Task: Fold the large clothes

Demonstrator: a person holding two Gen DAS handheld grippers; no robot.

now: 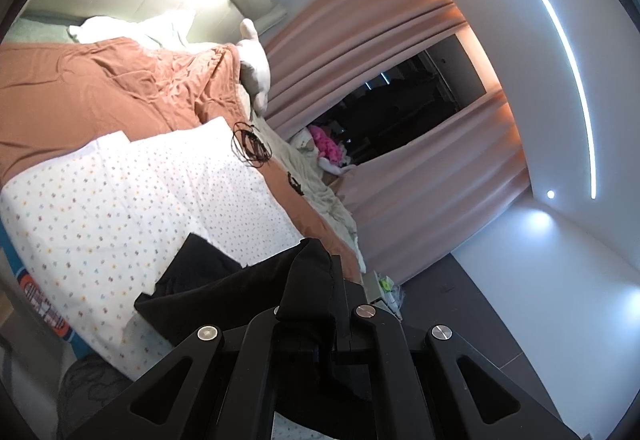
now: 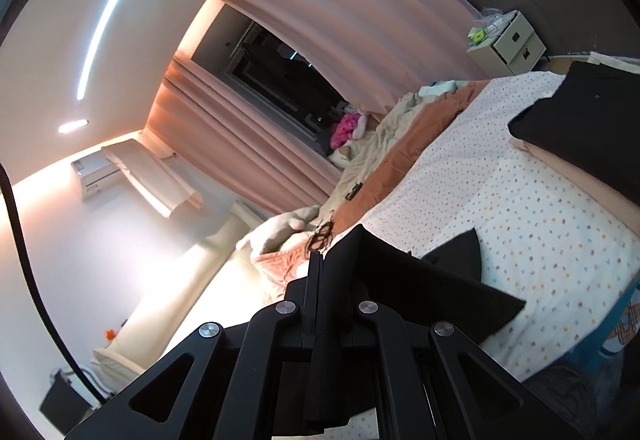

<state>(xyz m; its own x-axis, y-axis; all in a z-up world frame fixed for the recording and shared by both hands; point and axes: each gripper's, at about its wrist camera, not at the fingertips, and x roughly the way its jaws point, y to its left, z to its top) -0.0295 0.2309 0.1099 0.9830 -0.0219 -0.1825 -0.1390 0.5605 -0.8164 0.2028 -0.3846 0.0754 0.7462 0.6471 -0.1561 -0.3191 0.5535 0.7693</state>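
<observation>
1. While both grippers point out over the bed, the left gripper (image 1: 334, 272) has its jaws clamped on a bunched fold of the black garment (image 1: 224, 292), which rises between the fingers and hides the tips.
2. From those jaws the garment drops away to the left and lies on the dotted sheet (image 1: 140, 192) just beyond and below them.
3. The right gripper (image 2: 326, 264) likewise has its jaws pressed together on a strip of the same garment (image 2: 432, 292); the cloth runs down between the fingers and spreads to the right of them onto the sheet (image 2: 540, 224).
4. Ahead of the left jaws, well apart, a coiled cord (image 1: 250, 144) sits at the sheet's far edge, beside an orange blanket (image 1: 100, 88).
5. Far to the right of the right jaws, another dark cloth (image 2: 592, 120) lies at the sheet's edge.
6. Beyond both pairs of jaws hang pink curtains (image 1: 380, 52).
</observation>
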